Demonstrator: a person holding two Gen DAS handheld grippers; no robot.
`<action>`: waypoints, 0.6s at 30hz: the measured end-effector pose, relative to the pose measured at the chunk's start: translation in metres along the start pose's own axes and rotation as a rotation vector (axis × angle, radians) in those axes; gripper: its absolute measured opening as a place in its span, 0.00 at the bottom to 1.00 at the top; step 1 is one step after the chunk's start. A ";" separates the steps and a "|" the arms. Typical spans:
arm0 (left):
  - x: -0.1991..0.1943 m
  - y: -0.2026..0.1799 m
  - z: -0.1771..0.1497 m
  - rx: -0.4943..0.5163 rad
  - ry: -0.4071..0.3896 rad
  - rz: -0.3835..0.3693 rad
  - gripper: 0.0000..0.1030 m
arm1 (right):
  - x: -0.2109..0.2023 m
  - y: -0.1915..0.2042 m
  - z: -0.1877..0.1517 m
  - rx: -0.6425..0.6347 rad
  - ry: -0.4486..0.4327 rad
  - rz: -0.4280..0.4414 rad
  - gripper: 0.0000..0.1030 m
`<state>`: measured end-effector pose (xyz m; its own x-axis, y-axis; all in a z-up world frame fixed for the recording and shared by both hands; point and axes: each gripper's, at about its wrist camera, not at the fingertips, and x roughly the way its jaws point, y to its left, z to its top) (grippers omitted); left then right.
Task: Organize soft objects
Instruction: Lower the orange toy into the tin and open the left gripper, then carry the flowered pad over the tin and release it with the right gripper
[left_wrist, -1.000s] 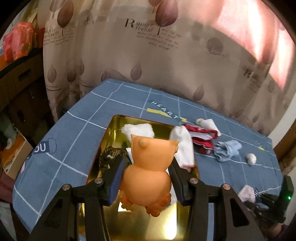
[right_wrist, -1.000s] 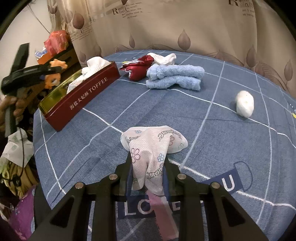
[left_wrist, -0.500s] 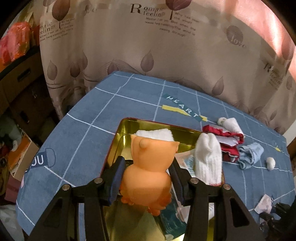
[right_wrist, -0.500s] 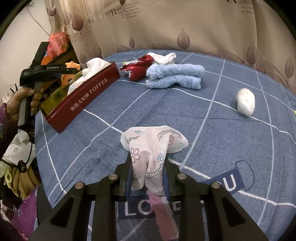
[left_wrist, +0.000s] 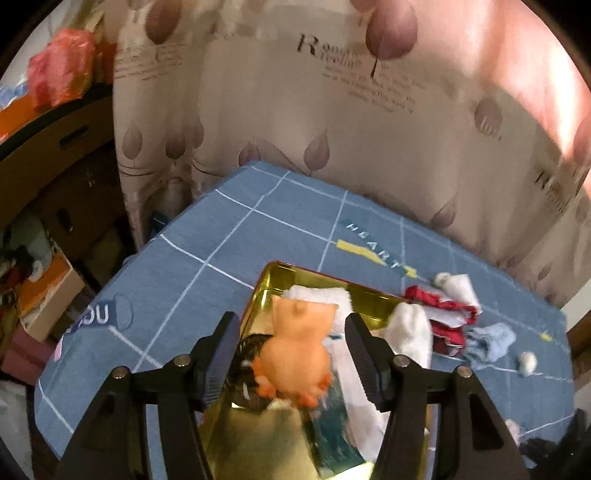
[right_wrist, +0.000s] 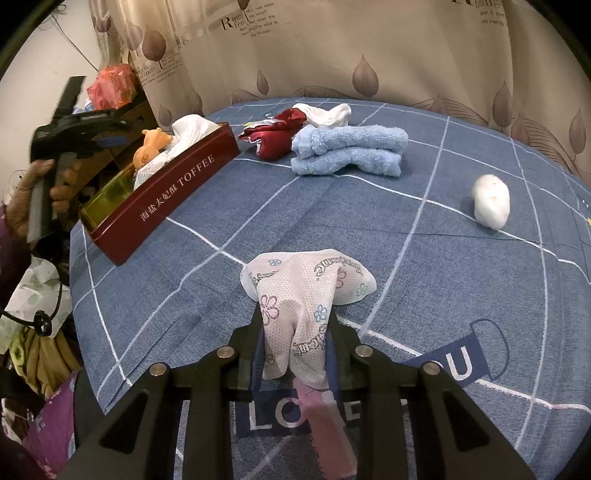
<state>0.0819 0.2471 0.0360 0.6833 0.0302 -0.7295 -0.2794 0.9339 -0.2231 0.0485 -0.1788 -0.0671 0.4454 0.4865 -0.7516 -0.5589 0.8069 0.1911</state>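
My left tongs (left_wrist: 291, 354) stood wide apart, gripping nothing; orange toy (left_wrist: 295, 354) lay inside toffee tin (right_wrist: 177, 192). Right tongs (right_wrist: 295, 328) pinched printed cloth (right_wrist: 303, 291) near tin. Best lift left tongs straight clear.

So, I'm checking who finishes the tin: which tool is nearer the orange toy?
Left. The left tool is open right around the orange toy over the toffee tin; the right tool, clamping a floral tissue, sits across the table.
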 end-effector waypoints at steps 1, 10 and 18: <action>-0.013 0.001 -0.006 -0.023 -0.019 -0.021 0.59 | 0.000 0.000 0.000 0.000 -0.001 0.001 0.24; -0.097 -0.004 -0.095 -0.095 -0.081 -0.086 0.63 | 0.000 -0.001 -0.001 0.011 -0.009 0.008 0.24; -0.129 0.003 -0.156 -0.107 -0.058 -0.020 0.63 | -0.002 0.004 -0.001 -0.007 -0.007 -0.006 0.24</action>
<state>-0.1127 0.1906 0.0289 0.7266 0.0351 -0.6861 -0.3333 0.8913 -0.3074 0.0443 -0.1766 -0.0659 0.4541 0.4839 -0.7481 -0.5610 0.8076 0.1819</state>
